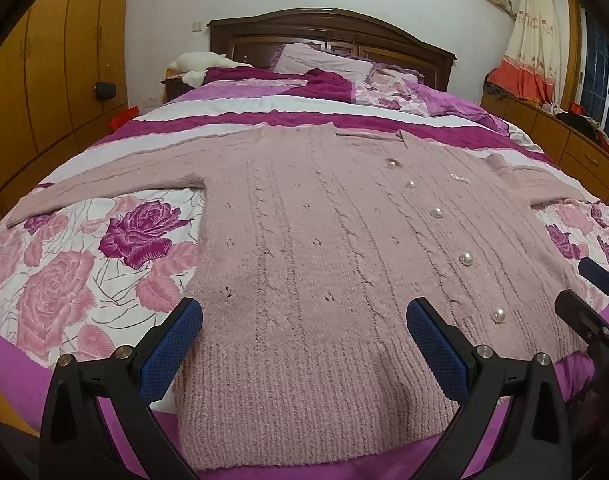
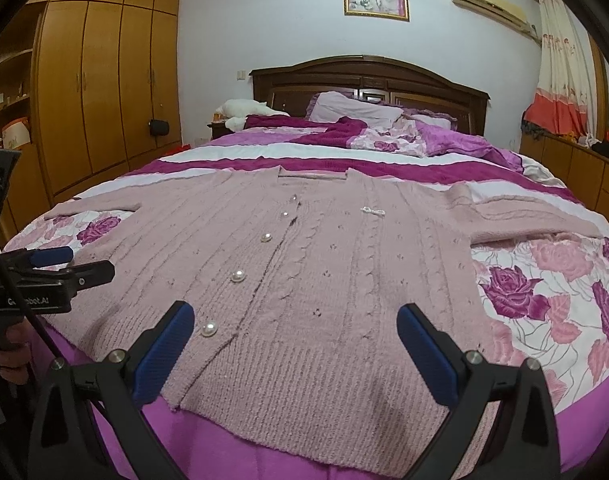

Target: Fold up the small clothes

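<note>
A dusty-pink knitted cardigan [image 1: 304, 240] [image 2: 336, 264] with pearl buttons [image 1: 466, 258] [image 2: 237, 276] lies flat, front up, on the bed, both sleeves stretched out sideways. Its hem faces me. My left gripper [image 1: 304, 344] hovers open over the left part of the hem, nothing between its blue pads. My right gripper [image 2: 295, 340] stands open over the right part of the hem, also holding nothing. In the right wrist view the left gripper [image 2: 60, 262] shows at the left edge; in the left wrist view the right gripper [image 1: 588, 300] shows at the right edge.
The bed [image 1: 64, 280] has a rose-print and purple striped cover, with pillows [image 2: 356, 114] and a rumpled quilt by the dark headboard [image 2: 368, 76]. Wooden wardrobes [image 2: 104, 92] stand left, low cabinets [image 2: 576, 168] and a curtain right.
</note>
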A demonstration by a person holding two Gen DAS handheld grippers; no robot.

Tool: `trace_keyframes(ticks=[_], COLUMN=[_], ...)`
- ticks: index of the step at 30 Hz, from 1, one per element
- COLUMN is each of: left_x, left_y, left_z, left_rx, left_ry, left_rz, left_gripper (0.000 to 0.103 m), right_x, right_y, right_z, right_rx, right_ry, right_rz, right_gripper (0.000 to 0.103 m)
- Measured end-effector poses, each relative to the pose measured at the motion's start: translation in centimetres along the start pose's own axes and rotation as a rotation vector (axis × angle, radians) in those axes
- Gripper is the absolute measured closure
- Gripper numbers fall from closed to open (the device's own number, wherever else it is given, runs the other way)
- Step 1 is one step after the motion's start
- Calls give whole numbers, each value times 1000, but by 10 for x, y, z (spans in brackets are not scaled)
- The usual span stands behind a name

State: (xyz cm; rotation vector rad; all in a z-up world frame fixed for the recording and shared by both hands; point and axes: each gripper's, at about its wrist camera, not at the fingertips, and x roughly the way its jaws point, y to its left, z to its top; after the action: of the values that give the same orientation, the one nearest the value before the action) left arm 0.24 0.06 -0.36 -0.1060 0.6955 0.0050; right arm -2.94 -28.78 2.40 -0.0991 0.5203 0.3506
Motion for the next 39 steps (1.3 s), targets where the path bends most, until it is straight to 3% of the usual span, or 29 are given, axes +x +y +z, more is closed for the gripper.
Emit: trace_keyframes(ticks=[39], left_x=[1], left_y=[-5], left_z=[-1], left_rx=[15], left_ry=[13], left_rz=[-1], left_gripper=[18], right_x=[3], right_y=[3], right_z=[-2], right_rx=[-3], right_ry=[18], right_rz=[4], right_gripper=[0])
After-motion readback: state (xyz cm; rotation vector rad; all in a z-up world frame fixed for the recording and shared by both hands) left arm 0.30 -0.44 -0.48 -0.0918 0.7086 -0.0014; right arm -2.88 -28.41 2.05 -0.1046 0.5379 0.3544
